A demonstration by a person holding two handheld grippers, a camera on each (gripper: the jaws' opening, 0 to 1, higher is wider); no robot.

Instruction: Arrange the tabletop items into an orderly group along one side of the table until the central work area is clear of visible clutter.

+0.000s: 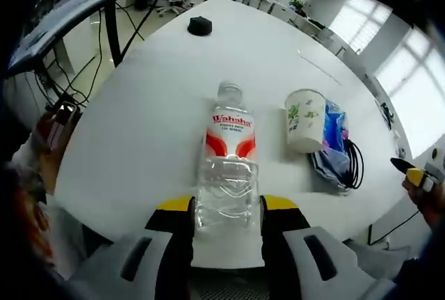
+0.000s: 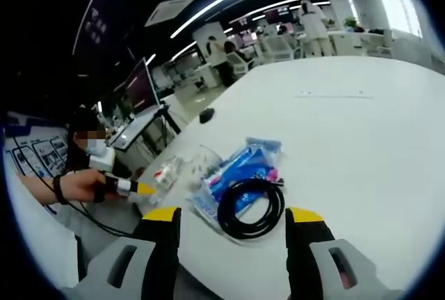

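Observation:
A clear water bottle (image 1: 227,175) with a red and white label lies on the white table (image 1: 153,119), cap pointing away. My left gripper (image 1: 227,209) is shut on its base end, both yellow-tipped jaws pressed against its sides. To its right stand a white paper cup (image 1: 304,120) with green print, a blue packet (image 1: 334,140) and a coiled black cable (image 1: 353,164). In the right gripper view, my right gripper (image 2: 233,227) is open just short of the cable coil (image 2: 250,208), which lies on the blue packet (image 2: 240,168). The bottle (image 2: 167,171) and left gripper (image 2: 139,190) show at left.
A small black round object (image 1: 199,26) sits far back on the table, also seen as a dark spot (image 2: 206,114). The table's near edge runs under both grippers. Desks, chairs and monitors stand beyond. The right gripper's tip (image 1: 407,171) shows at the right edge.

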